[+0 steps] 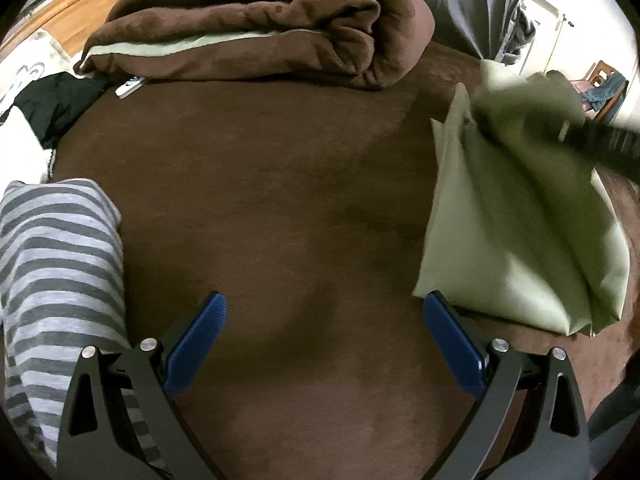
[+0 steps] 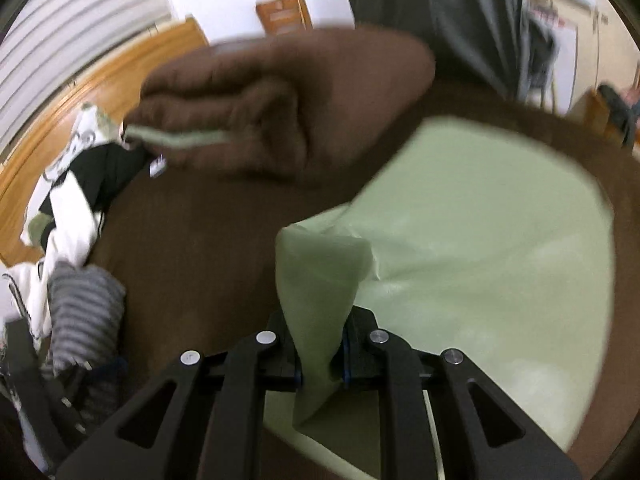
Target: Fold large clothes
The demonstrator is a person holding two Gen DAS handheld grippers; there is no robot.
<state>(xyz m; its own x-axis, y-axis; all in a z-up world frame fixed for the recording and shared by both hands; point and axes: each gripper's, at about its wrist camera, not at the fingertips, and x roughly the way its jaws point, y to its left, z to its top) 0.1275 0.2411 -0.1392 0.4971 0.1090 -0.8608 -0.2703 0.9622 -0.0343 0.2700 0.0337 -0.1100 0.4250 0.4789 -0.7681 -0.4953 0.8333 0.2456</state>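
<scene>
The right gripper (image 2: 320, 360) pinches a bunched corner of the green cloth (image 2: 480, 248) at lower center, while the left gripper (image 1: 324, 344) hovers spread over the brown bedcover (image 1: 280, 184).

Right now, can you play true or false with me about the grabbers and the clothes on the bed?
1. The right gripper pinches the green cloth. True.
2. The left gripper holds the striped shirt. False: its fingers are spread apart over the brown cover and hold nothing; the shirt lies to its left.
3. A rolled brown blanket lies at the far side of the bed. True.
4. The green cloth is on the left side of the left view. False: it is on the right side.
5. The striped shirt is red and white. False: it is grey with lighter grey stripes.
</scene>
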